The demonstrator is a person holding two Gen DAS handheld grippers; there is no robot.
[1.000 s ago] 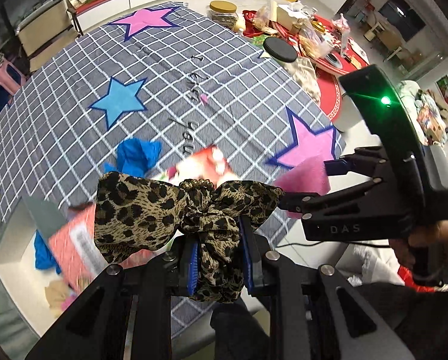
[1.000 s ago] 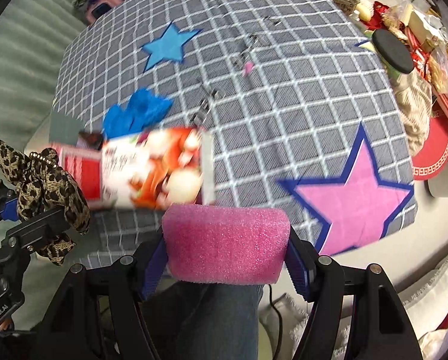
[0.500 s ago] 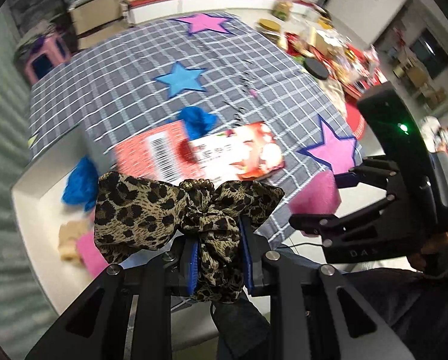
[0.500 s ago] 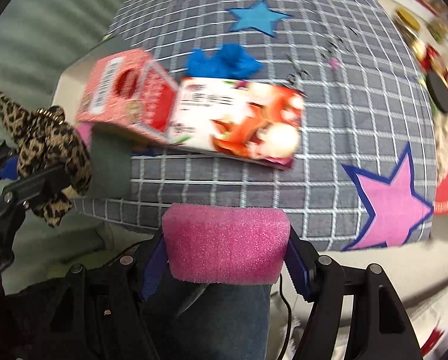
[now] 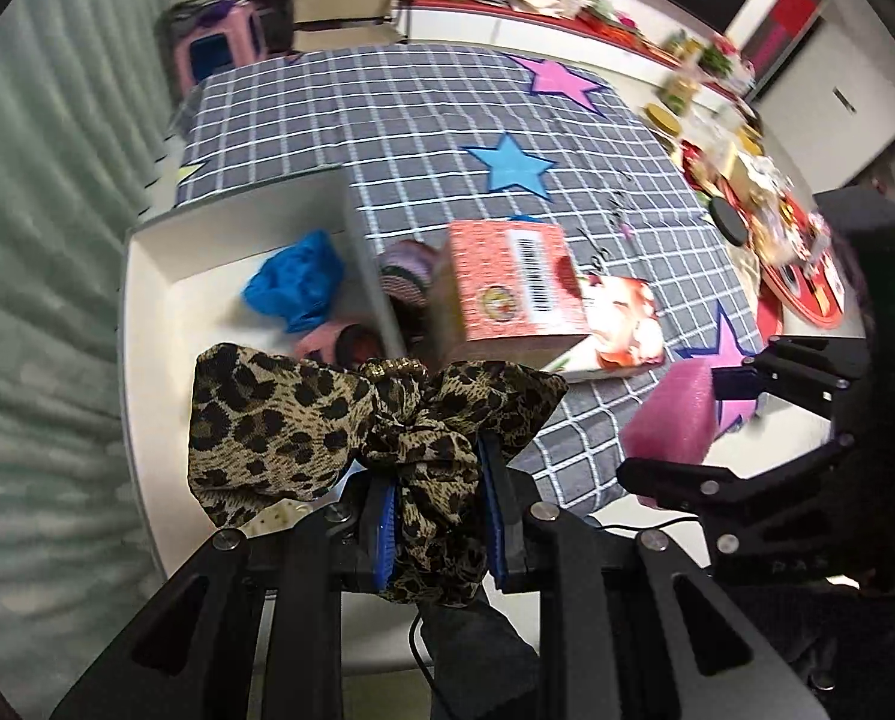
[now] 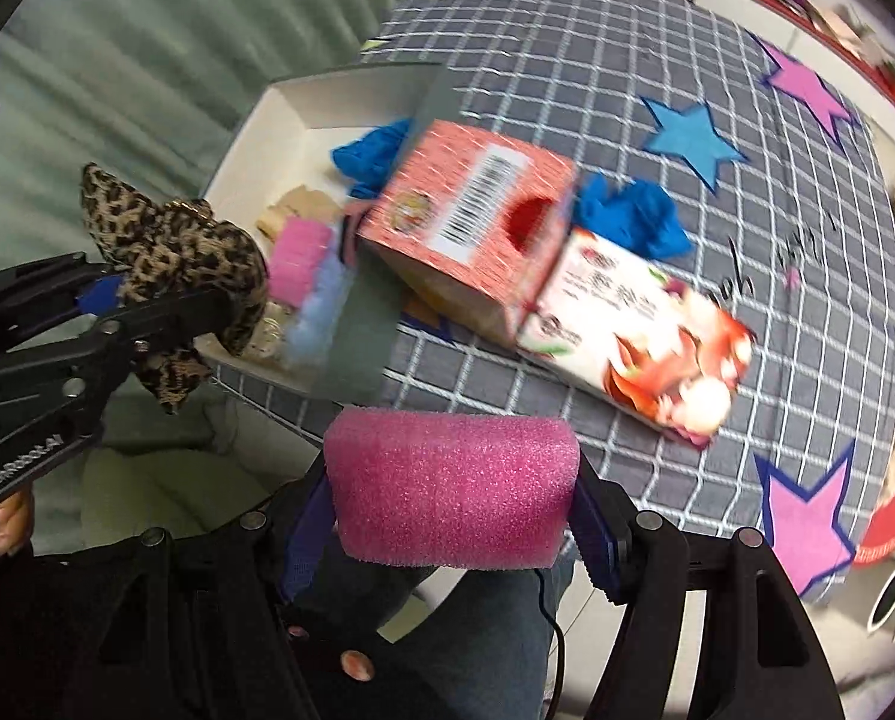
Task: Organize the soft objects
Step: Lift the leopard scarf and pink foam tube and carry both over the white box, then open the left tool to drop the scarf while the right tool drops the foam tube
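While the white box (image 5: 147, 276) at the checked cloth's (image 5: 399, 120) edge waits, I carry both loads: my right gripper (image 6: 453, 516) clamps the pink sponge (image 6: 453, 492), my left gripper (image 5: 441, 516) pinches the leopard bow (image 5: 303, 420). Next, I judge, lowering each inside before letting go.

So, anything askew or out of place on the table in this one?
Yes: the red carton sits tilted, propped against the white bin wall. One blue glove lies outside on the cloth, unlike the one inside the bin.
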